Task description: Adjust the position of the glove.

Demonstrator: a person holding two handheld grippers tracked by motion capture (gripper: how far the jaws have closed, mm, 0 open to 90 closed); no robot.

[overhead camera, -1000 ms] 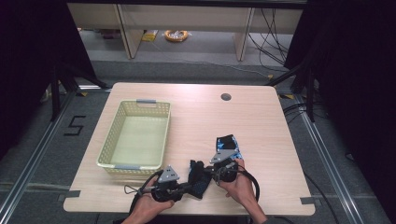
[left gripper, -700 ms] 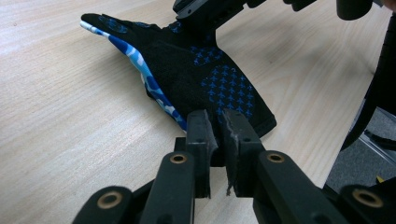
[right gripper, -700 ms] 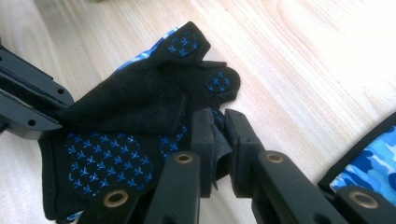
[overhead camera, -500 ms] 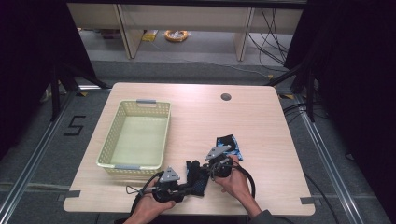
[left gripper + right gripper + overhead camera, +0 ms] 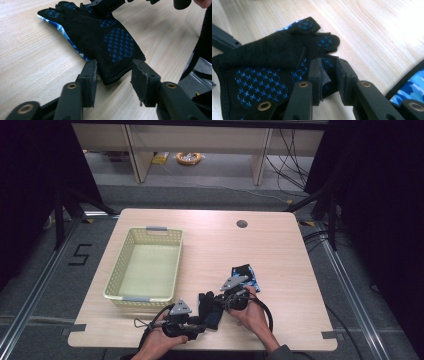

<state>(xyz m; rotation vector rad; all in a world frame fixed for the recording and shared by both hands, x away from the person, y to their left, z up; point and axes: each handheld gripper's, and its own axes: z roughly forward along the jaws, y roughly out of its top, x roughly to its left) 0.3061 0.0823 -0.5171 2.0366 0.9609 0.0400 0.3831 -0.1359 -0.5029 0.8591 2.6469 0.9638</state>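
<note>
Black fabric glove with blue grip dots [image 5: 110, 42] lies flat on the wooden table [image 5: 280, 245]; left gripper [image 5: 113, 75] has just been opening, its pads clear of the cuff between them; right gripper [image 5: 329, 72], also just opening, straddles a glove finger loosely.

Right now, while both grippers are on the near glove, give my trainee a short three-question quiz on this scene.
1. True or false: the left gripper is clamped on the cuff of the near glove.
2. What lies in the basket? A) a glove B) nothing visible C) a cable
3. Where is the second glove relative to the right gripper?

Key
1. False: its jaws have just been opening and stand either side of the cuff, clear of it.
2. B.
3. On the table just beyond it in the high view, farther from the person; its blue patterned edge shows at the lower right of the right gripper view.
</note>
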